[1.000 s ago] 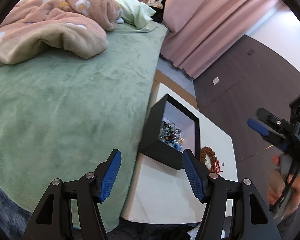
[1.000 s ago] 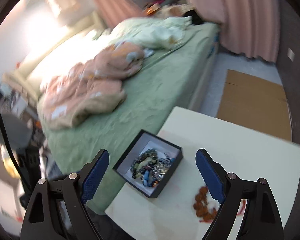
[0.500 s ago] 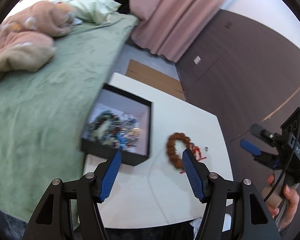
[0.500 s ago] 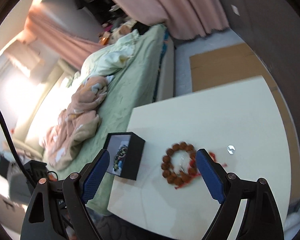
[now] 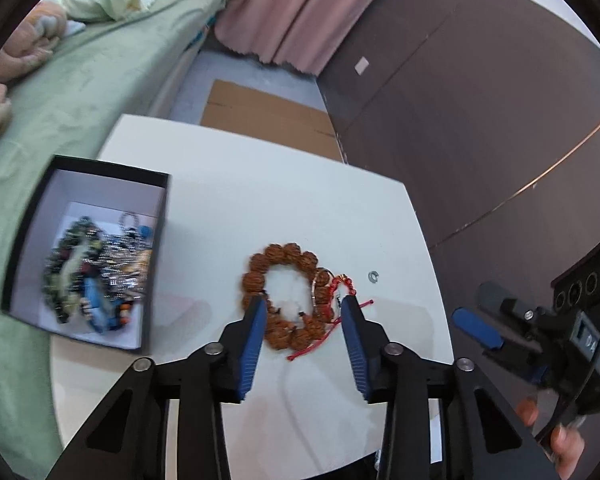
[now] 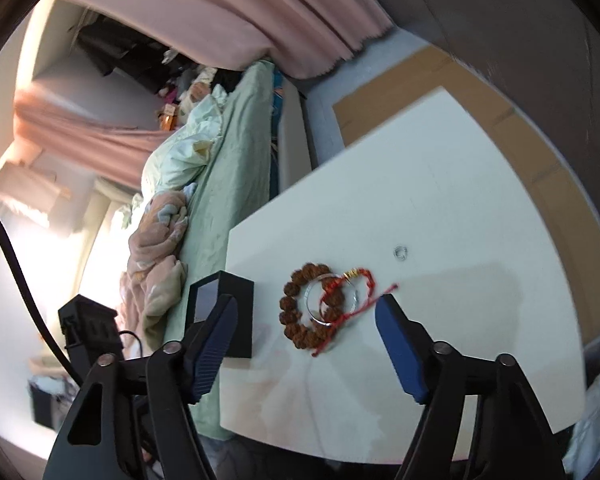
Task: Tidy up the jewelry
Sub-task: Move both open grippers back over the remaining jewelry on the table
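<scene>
A brown bead bracelet (image 5: 278, 254) lies on the white table (image 5: 280, 200), tangled with a red string bracelet (image 5: 342, 285) and a thin silver bangle. A small silver ring (image 5: 374, 277) lies just right of them. A black box (image 5: 162, 216) with several jewelry pieces stands at the table's left edge. My left gripper (image 5: 303, 301) hovers over the beads, its jaws closing, its pads touching nothing. My right gripper (image 6: 307, 301) frames the same bead bracelet (image 6: 296, 312) from further back, its jaws also closing and empty. It shows in the left wrist view too, as the right gripper (image 5: 478, 330).
A bed with a green cover (image 5: 80, 80) and a pink blanket runs along the table's left side. Behind the table are pink curtains (image 5: 292, 8), flat cardboard (image 5: 260, 116) on the floor and a dark wall (image 5: 480, 120). A person's fingers (image 5: 564, 440) hold the right tool.
Both views swung from the bed onto the table, so the bead bracelet now sits between each pair of fingers. Both pairs of jaws stand narrower than before.
</scene>
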`<state>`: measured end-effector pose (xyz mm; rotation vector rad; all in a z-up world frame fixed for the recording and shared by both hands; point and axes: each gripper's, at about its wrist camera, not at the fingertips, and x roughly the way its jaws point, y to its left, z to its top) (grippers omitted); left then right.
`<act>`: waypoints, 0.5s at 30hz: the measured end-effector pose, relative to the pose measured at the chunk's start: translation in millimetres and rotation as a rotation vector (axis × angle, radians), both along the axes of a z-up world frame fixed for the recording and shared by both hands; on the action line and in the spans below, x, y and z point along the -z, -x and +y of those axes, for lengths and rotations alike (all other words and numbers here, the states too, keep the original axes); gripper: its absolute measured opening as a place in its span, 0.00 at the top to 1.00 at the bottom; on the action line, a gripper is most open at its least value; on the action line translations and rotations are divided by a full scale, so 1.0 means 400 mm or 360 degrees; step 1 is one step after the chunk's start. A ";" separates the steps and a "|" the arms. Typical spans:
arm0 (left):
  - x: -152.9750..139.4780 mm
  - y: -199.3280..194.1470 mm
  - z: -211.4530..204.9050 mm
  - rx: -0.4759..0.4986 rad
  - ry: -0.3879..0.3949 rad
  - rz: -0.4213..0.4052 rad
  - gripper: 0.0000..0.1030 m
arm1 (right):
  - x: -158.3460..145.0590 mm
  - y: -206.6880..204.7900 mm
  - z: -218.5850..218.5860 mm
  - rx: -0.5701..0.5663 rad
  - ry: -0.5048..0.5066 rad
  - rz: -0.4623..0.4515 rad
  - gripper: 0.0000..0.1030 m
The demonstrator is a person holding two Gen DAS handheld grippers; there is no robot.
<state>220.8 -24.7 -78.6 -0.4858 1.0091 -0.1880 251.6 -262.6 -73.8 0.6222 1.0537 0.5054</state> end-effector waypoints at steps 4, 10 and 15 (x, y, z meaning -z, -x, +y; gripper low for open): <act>0.019 -0.033 -0.037 0.0043 -0.0021 0.0034 0.63 | 0.061 -0.017 -0.019 0.0077 -0.0126 0.0137 0.43; 0.057 -0.086 -0.088 0.0092 -0.0075 0.0090 0.72 | 0.139 -0.031 -0.017 0.0159 -0.0266 0.0298 0.51; 0.090 -0.114 -0.103 0.0086 -0.0098 0.0125 0.72 | 0.181 -0.040 -0.012 0.0203 -0.0366 0.0369 0.52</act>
